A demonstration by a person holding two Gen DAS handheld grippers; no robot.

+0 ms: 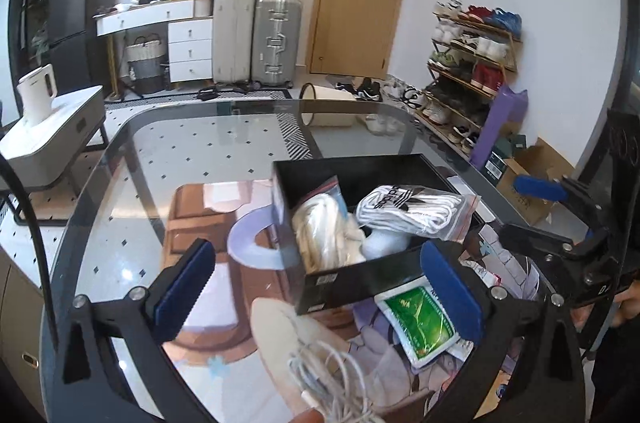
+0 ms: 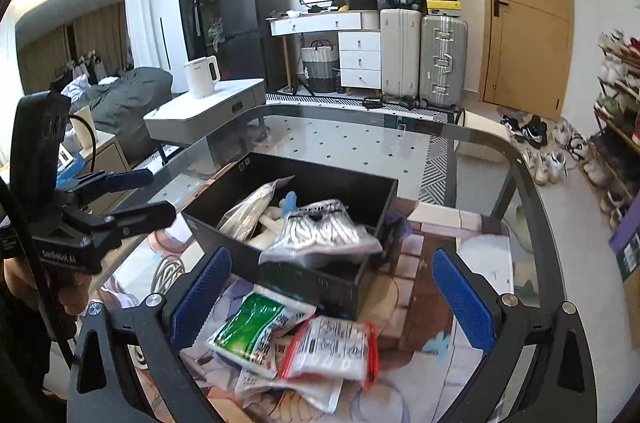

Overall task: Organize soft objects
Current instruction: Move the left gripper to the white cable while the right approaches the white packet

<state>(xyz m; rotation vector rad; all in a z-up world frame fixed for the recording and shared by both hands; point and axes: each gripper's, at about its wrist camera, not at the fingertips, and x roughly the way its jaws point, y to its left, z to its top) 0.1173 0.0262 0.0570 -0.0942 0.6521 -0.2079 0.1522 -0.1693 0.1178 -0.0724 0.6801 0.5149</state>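
Glass table [image 2: 460, 143] | black box [image 2: 372, 215] long axis runs near-right to far-left | both grippers' fingers spread, holding nothing

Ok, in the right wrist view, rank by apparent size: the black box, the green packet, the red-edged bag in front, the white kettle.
1. black box
2. green packet and red-edged bag: look alike, unranked
3. white kettle, though it sits far from the camera
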